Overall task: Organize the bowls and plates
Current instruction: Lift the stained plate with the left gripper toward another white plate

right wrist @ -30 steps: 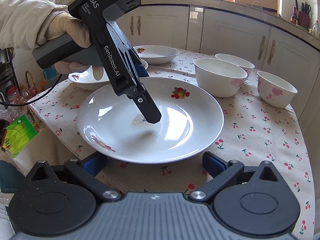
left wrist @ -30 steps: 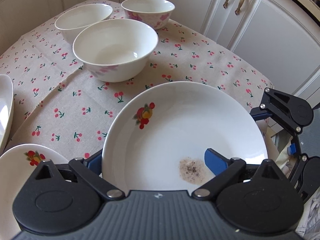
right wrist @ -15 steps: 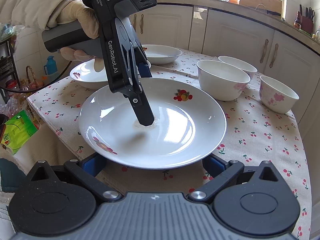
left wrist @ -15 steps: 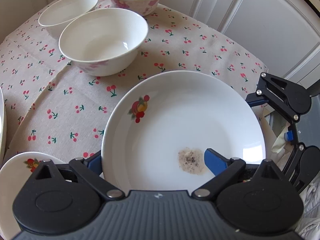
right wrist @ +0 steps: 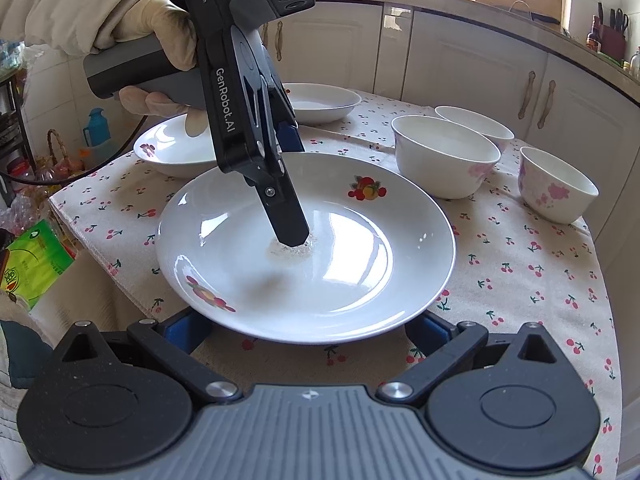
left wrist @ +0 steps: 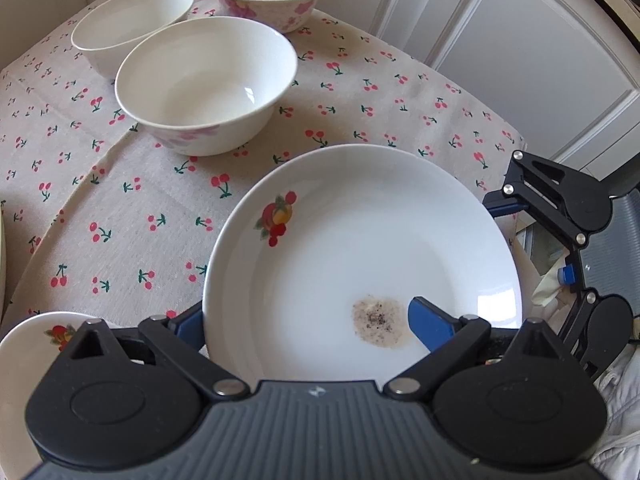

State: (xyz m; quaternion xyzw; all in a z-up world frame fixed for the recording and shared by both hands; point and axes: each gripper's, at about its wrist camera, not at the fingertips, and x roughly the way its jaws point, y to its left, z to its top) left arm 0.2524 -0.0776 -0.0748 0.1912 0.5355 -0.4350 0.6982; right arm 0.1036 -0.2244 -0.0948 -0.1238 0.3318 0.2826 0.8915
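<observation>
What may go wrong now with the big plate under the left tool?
The left tool straddles the rim of the big plate with its jaws wide open; a shallow pinch may let the glossy plate slip. The plate lies near the edge of the tablecloth and might tip off. The speckled residue could smear onto the tool.

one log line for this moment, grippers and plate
left gripper: open, straddling plate rim | right gripper: open at near rim | plate: on tablecloth, speckled stain
</observation>
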